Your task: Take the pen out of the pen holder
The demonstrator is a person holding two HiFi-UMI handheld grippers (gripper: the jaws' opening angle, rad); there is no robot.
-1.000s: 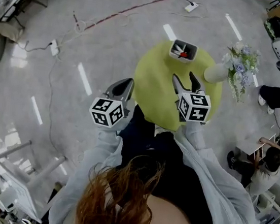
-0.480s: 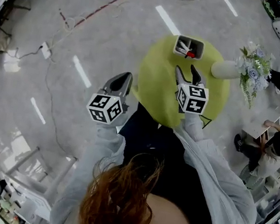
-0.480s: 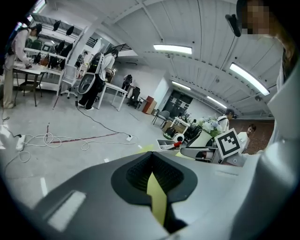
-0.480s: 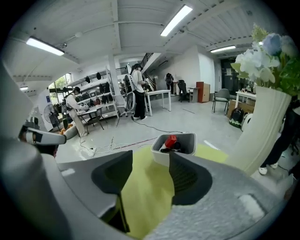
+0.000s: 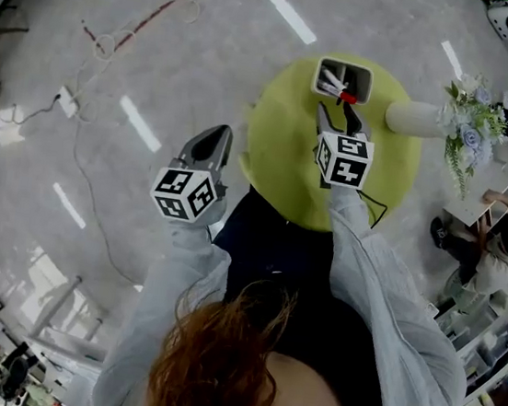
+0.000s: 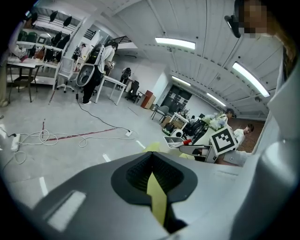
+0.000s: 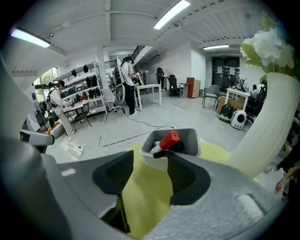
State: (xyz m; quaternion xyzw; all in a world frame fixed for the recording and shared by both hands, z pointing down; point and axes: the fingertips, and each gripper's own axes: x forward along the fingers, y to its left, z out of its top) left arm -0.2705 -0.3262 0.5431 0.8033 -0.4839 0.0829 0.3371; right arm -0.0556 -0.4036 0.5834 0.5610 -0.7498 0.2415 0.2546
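The right gripper (image 5: 336,115) has slid up the frame to just short of the pen holder (image 5: 345,74) at top centre of the yellow table (image 5: 278,159). Its jaws are closing, with only tabletop between them. The red-capped pen (image 5: 345,96) still sits in the holder. A white vase (image 5: 412,119) stands close on the right. The left gripper (image 5: 214,138), jaws together, hangs off the table's left edge.

Left claw (image 6: 152,154) — jaws together, yellow table (image 6: 157,197) beyond

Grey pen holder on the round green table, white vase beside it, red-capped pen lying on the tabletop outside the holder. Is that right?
One thing is wrong: the red-capped pen sits inside the pen holder, its cap above the rim, not on the tabletop; the right gripper view shows it. The holder is on the round green table, white vase beside it.
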